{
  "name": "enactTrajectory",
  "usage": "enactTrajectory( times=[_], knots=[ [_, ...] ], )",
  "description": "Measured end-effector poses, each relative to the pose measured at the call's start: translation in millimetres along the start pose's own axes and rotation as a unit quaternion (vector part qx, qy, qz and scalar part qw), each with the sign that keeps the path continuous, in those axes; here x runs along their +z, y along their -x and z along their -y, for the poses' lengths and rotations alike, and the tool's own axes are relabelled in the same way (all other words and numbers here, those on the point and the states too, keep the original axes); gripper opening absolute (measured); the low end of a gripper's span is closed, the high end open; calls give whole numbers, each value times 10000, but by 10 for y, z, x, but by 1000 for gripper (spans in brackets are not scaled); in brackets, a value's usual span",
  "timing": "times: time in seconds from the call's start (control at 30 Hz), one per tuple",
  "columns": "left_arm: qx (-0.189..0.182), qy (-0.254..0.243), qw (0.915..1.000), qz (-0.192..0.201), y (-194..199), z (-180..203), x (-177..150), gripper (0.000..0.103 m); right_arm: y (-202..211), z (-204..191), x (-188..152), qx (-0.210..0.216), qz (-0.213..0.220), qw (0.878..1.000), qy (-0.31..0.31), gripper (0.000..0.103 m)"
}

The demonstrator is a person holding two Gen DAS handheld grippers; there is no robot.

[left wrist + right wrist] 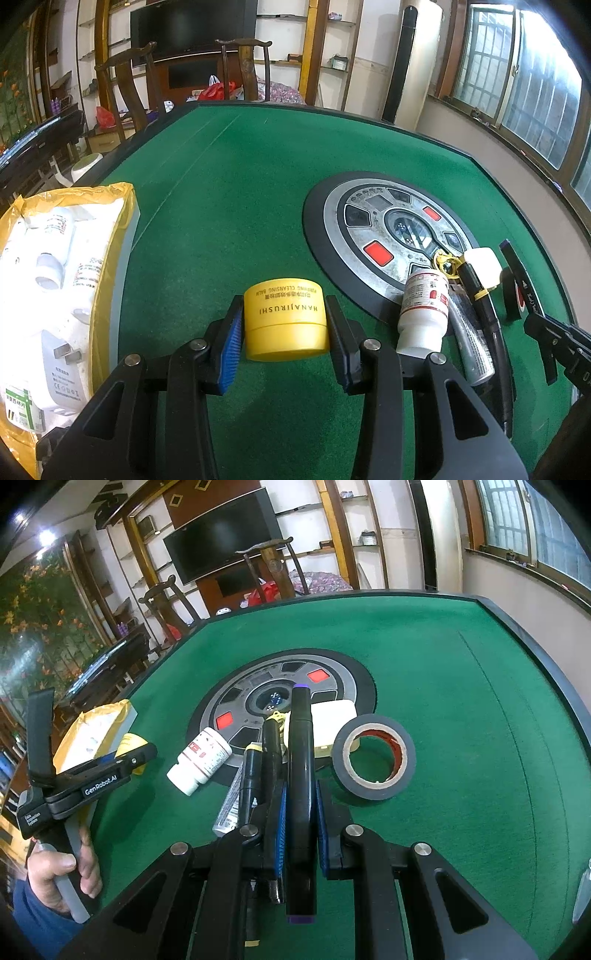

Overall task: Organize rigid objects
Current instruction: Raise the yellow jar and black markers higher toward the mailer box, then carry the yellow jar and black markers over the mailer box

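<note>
The left gripper [284,325] has its jaws part-way apart around a yellow jar [286,317] that stands on the green table [221,192]. The blue pads sit against or just beside the jar's sides; whether they press on it I cannot tell. The right gripper [300,812] is clamped narrow on a black marker [301,775] with purple ends, which runs lengthwise between the pads toward twelve o'clock.

From the yellow jar, at nine o'clock, stands a box lined with a yellow bag [110,229]. It already holds white bottles and a white plug, so part of the sorting looks done.

From the marker outward, a heap is left: other dark pens [271,746] just beside it at ten o'clock, a silver tube [231,805] at nine, a white pill bottle [201,760] lying farther toward ten, a white block [334,712] at twelve to one, and a roll of black tape [373,757] at two. The job seems roughly half finished, with both held pieces not yet put away.
</note>
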State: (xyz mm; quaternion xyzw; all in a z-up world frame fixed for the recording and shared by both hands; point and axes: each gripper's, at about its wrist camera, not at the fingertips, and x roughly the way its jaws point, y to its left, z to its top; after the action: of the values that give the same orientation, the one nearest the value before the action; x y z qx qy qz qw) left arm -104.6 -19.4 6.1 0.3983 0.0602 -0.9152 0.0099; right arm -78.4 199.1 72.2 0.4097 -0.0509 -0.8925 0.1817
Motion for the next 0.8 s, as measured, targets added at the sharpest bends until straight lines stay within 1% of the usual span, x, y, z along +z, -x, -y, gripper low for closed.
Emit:
enactTrajectory(
  times=[0.13,0.33,0.53,0.8],
  knots=[
    [-8,-11,10000,17,-3,7,-5,39,-1,3,-4,23,13,10000,-23,13],
    [-59,-8,9999,154,39,43,-14,39,0,-44,-12,128,21,9999,2,13],
    [131,-122,9995,274,97,103,-22,39,38,-113,-30,258,70,9996,76,13],
    [368,-401,9973,492,305,196,-53,39,62,-190,-55,393,137,9990,177,13]
  ],
)
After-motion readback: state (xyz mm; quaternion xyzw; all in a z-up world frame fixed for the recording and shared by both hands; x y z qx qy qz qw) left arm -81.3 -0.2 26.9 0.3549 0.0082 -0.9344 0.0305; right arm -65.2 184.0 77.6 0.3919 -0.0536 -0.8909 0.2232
